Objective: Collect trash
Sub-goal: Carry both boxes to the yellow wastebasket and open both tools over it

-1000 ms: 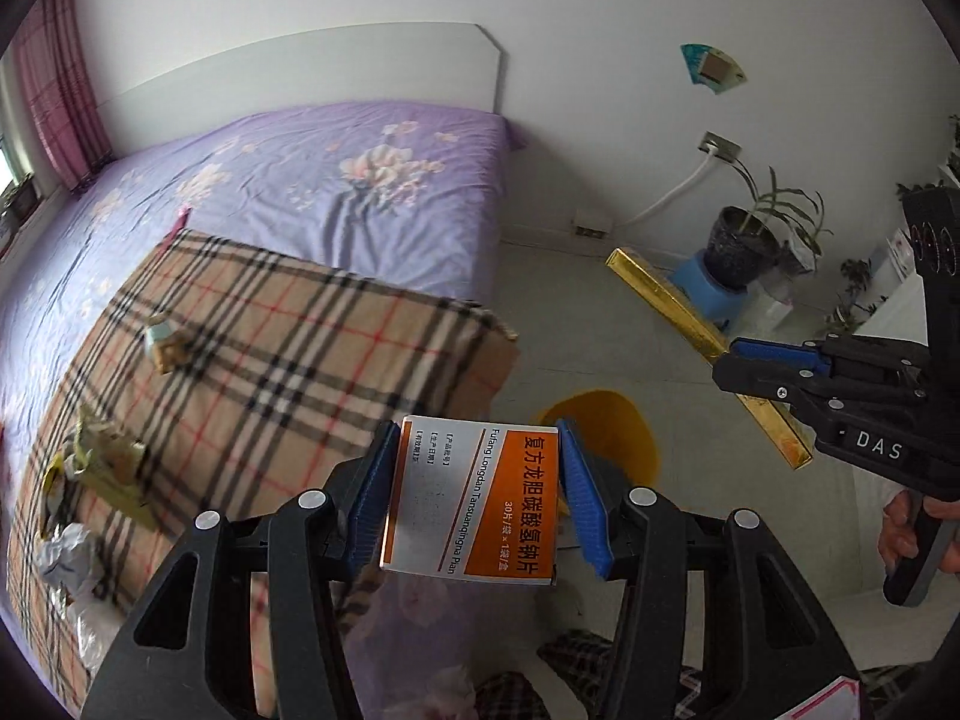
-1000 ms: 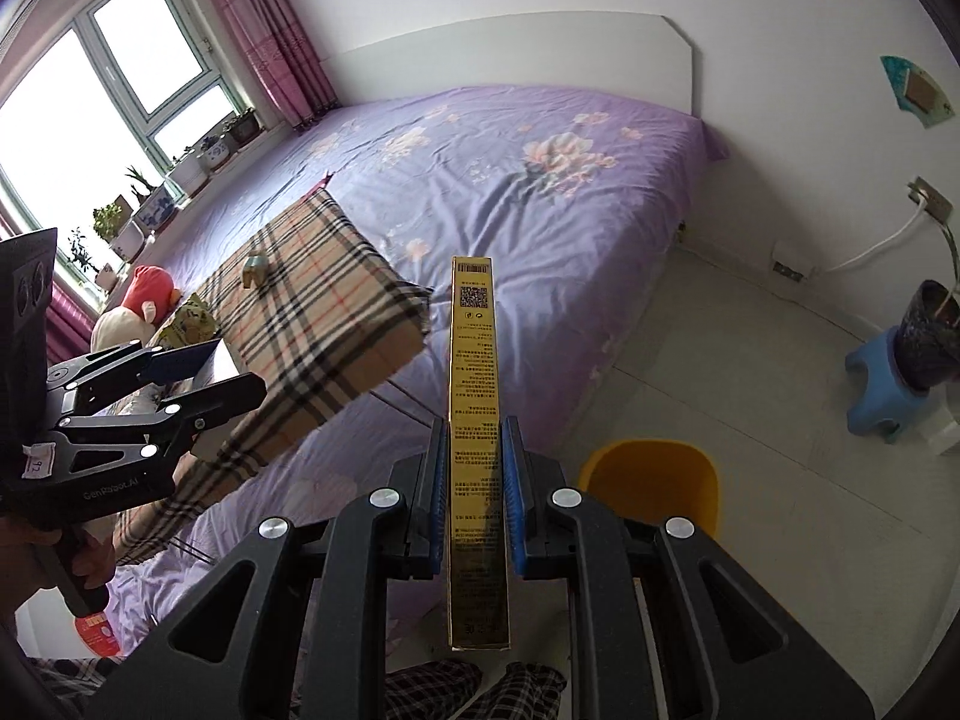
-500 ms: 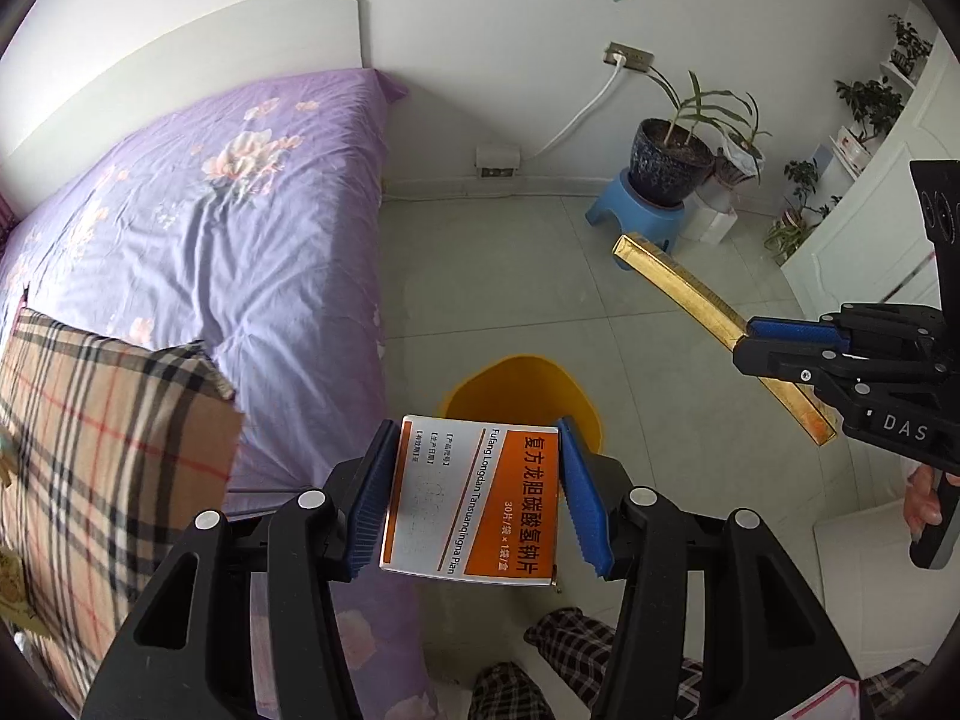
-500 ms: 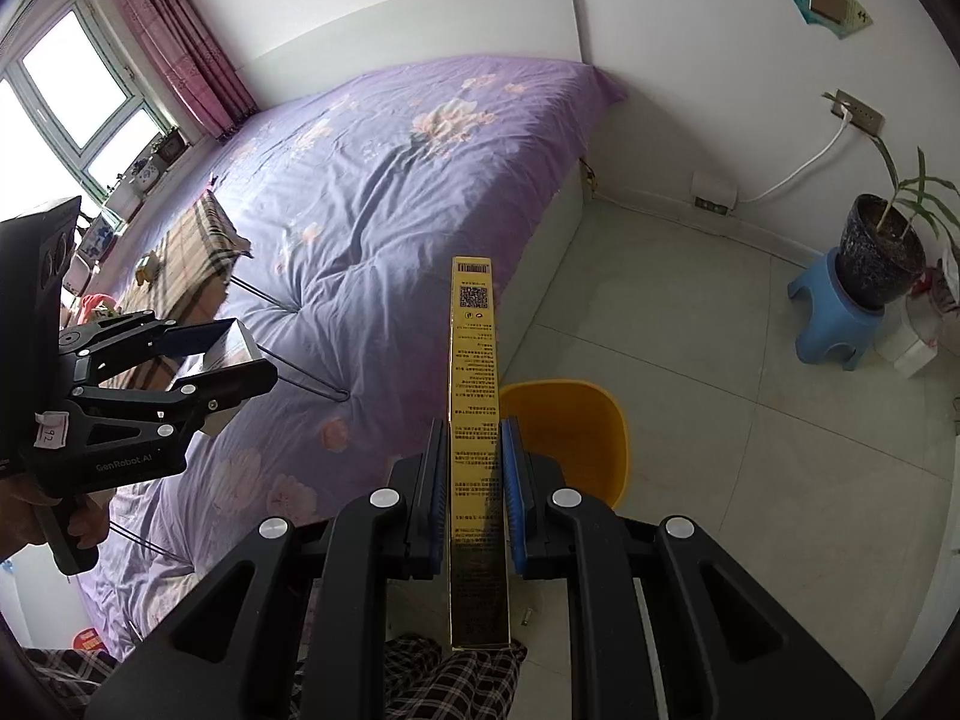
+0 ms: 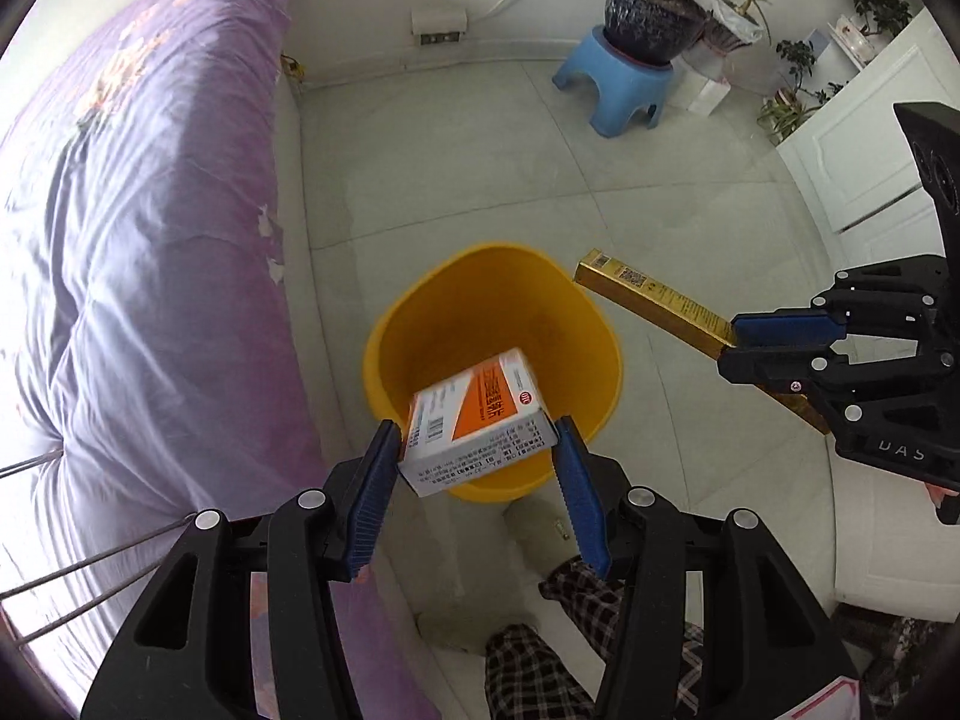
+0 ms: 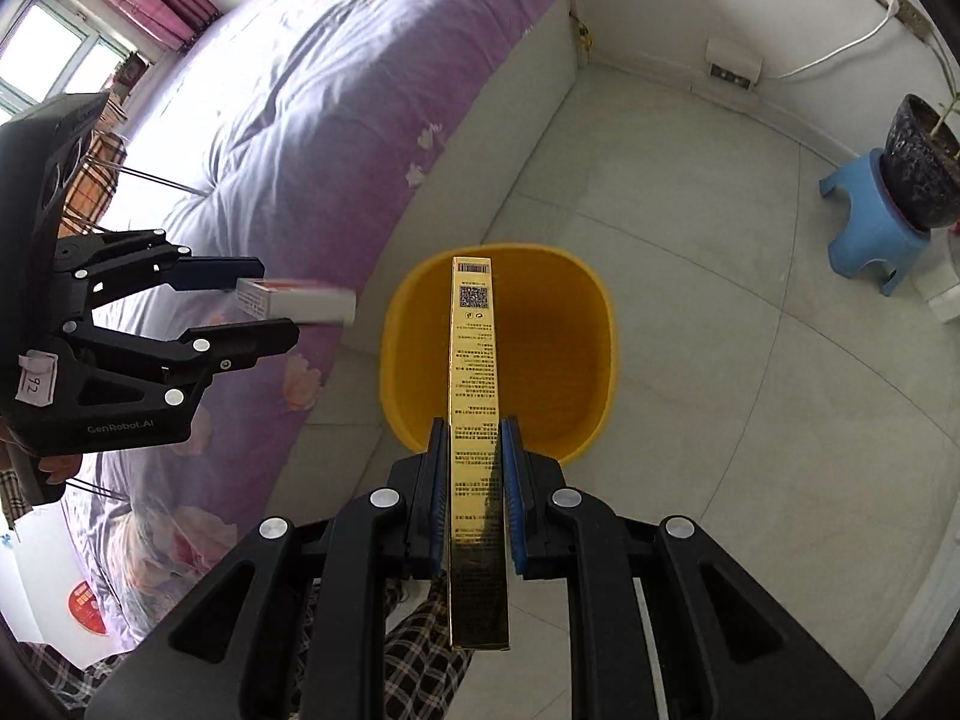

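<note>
A yellow bin (image 5: pixel 420 324) (image 6: pixel 540 408) stands on the tiled floor beside the bed. My left gripper (image 5: pixel 477 450) (image 6: pixel 264 303) is open above the bin's near rim. An orange-and-white medicine box (image 5: pixel 480 420) (image 6: pixel 300 299) is loose between its fingers, tilted and blurred, tipping toward the bin. My right gripper (image 6: pixel 474 444) (image 5: pixel 729 345) is shut on a long gold box (image 6: pixel 474 396) (image 5: pixel 654 300), whose far end reaches over the bin's opening.
A bed with a purple floral cover (image 5: pixel 138 228) (image 6: pixel 336 96) runs along the left. A blue stool (image 5: pixel 618 84) (image 6: pixel 870 234) carries a potted plant (image 5: pixel 654 12) by the far wall. A white cabinet (image 5: pixel 870 144) stands on the right. Plaid-trousered legs (image 5: pixel 540 660) show below.
Both grippers swung from the bed and tilted down over the yellow bin. My left gripper opened, and the medicine box has slipped free and tipped forward.
</note>
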The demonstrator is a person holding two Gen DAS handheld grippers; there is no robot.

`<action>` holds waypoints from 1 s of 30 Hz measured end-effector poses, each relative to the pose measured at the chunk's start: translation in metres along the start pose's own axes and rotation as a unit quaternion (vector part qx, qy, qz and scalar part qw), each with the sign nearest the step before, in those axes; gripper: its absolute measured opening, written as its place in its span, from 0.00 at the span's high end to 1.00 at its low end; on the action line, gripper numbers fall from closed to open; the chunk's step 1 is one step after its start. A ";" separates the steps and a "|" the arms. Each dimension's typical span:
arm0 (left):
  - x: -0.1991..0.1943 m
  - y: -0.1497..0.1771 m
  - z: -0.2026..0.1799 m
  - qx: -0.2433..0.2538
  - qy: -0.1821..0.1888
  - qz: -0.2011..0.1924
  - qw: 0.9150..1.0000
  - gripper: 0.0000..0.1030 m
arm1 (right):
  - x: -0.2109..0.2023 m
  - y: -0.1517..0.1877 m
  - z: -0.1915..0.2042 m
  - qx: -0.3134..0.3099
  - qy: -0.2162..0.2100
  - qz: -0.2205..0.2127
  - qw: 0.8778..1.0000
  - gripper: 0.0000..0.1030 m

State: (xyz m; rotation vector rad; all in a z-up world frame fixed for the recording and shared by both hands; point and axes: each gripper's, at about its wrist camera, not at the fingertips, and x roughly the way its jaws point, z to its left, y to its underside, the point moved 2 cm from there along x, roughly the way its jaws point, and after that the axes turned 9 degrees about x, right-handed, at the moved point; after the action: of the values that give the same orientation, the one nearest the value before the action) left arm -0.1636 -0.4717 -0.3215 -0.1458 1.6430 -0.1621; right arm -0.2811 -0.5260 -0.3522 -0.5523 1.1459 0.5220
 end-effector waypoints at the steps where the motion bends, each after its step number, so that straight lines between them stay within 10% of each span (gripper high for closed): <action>1: 0.010 -0.001 -0.001 0.004 0.000 0.008 1.000 0.50 | 0.011 -0.002 -0.004 0.002 0.002 0.009 1.000 0.82; 12: 0.070 -0.007 -0.006 0.003 0.006 0.055 0.998 0.51 | 0.090 -0.011 -0.025 0.014 0.014 0.067 0.998 0.82; 16: 0.076 -0.007 -0.011 0.004 0.002 0.061 0.998 0.45 | 0.098 -0.012 -0.030 0.010 0.012 0.068 0.998 0.80; 19: 0.077 -0.005 -0.012 0.002 -0.003 0.061 0.998 0.35 | 0.099 -0.013 -0.031 0.013 0.027 0.061 0.998 0.59; 30: 0.062 0.004 -0.010 -0.010 -0.007 0.053 0.998 0.35 | 0.079 -0.012 -0.030 0.024 0.028 0.045 0.998 0.57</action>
State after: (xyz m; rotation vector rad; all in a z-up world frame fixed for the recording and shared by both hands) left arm -0.1782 -0.4800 -0.3825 -0.0745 1.6350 -0.0623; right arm -0.2684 -0.5465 -0.4338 -0.4771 1.2387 0.5575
